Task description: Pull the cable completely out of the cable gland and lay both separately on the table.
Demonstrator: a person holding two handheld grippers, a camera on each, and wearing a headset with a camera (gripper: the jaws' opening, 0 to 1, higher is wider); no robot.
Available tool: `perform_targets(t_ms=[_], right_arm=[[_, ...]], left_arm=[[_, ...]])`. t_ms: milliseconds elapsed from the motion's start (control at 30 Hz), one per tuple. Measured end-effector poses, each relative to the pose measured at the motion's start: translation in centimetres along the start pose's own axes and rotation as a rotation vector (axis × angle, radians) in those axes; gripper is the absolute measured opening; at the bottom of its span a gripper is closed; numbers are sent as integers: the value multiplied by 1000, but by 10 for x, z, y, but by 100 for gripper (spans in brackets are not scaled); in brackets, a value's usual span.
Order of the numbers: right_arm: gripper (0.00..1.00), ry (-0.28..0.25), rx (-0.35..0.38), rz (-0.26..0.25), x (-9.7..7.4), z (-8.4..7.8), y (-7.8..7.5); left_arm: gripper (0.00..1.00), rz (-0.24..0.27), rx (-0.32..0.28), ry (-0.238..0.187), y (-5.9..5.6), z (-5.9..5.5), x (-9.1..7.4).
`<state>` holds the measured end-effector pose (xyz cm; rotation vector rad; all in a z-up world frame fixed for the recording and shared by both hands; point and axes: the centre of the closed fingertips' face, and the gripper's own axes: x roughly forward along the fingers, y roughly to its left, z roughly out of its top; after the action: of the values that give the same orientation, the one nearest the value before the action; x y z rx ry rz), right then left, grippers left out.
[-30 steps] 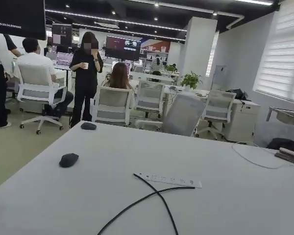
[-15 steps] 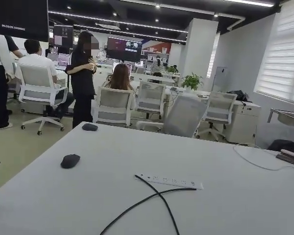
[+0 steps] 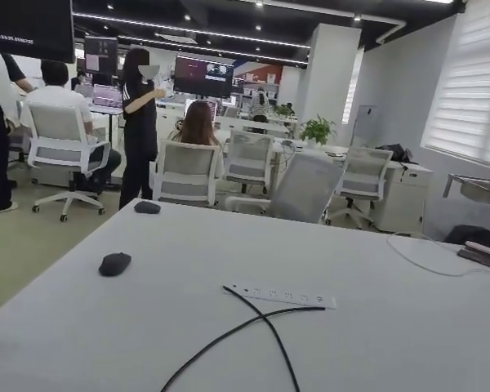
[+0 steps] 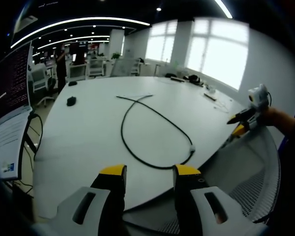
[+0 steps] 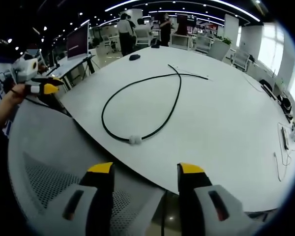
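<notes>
While no grasp is being made yet, the left gripper (image 4: 150,169) is hanging off the near edge of the counter (image 4: 78,132), its jaws standing apart with nothing between them. From it, the cable gland (image 4: 191,147) is lying ahead and slightly to the right, close to that edge, on the nearest bend of the cable (image 4: 122,130). The cable is running away from the gland on both sides, forming a wide loop whose two tails are crossing on the far side of the gland, near a power strip (image 3: 282,296). The gland is sitting on the cable's line, so the cable is judged to be passing through it; the entry itself is too small to confirm. Its long axis is following the cable, lying crosswise to the right gripper's line of approach. To the right of the gland, the right gripper (image 5: 145,168) is hovering off the counter edge above a mesh chair back (image 5: 44,167), jaws parted and empty, with the gland showing almost centred ahead of them. Which gripper is nearer cannot be told; the right one is judged better aligned.
</notes>
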<state>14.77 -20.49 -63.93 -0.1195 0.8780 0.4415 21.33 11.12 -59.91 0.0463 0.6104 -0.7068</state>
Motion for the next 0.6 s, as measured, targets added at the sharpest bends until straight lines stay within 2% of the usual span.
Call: perform_targets(t_ms=[433,600], right_arm=[[53,3,5,29,6,-4,11],[52,21,-7,33,6,-9,13]], left_arm=[[40,-25,9,41,-6,-11,0],[40,-21,8,54,-4,-16,0]])
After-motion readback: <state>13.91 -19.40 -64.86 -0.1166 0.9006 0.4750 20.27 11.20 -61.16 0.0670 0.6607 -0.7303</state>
